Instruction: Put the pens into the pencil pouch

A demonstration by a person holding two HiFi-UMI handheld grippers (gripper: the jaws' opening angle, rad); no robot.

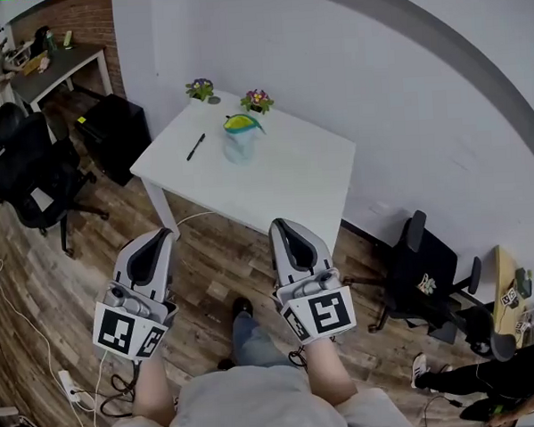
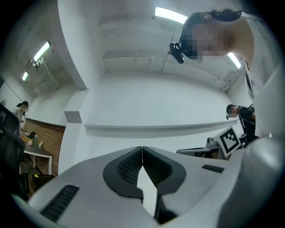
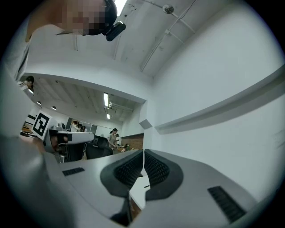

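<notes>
Plainly the task has not yet begun: the step in hand is the approach to the tabletop [image 1: 292, 176], which stands well apart at 12 o'clock from both tools. The left hand-held gripper [image 1: 164, 233] has its jaws pressed together with nothing between them, as the left gripper view shows [image 2: 142, 148]. The right hand-held gripper [image 1: 279, 225] is likewise closed and empty [image 3: 143, 152].

On the tabletop a single dark pen [image 1: 196, 147] lies flat, at 9 o'clock of the pencil pouch [image 1: 241, 140]. The pouch looks bluish and see-through, with something green and yellow at its top; whether its mouth is open is too small to tell. Two small flower pots [image 1: 200, 88] [image 1: 257, 100] sit along the far edge, at 11 and 1 o'clock of the pouch.

Next, I judge, one gripper must get within reach, spread its jaws and come down across the pen's barrel, while the other steadies the pouch.
</notes>
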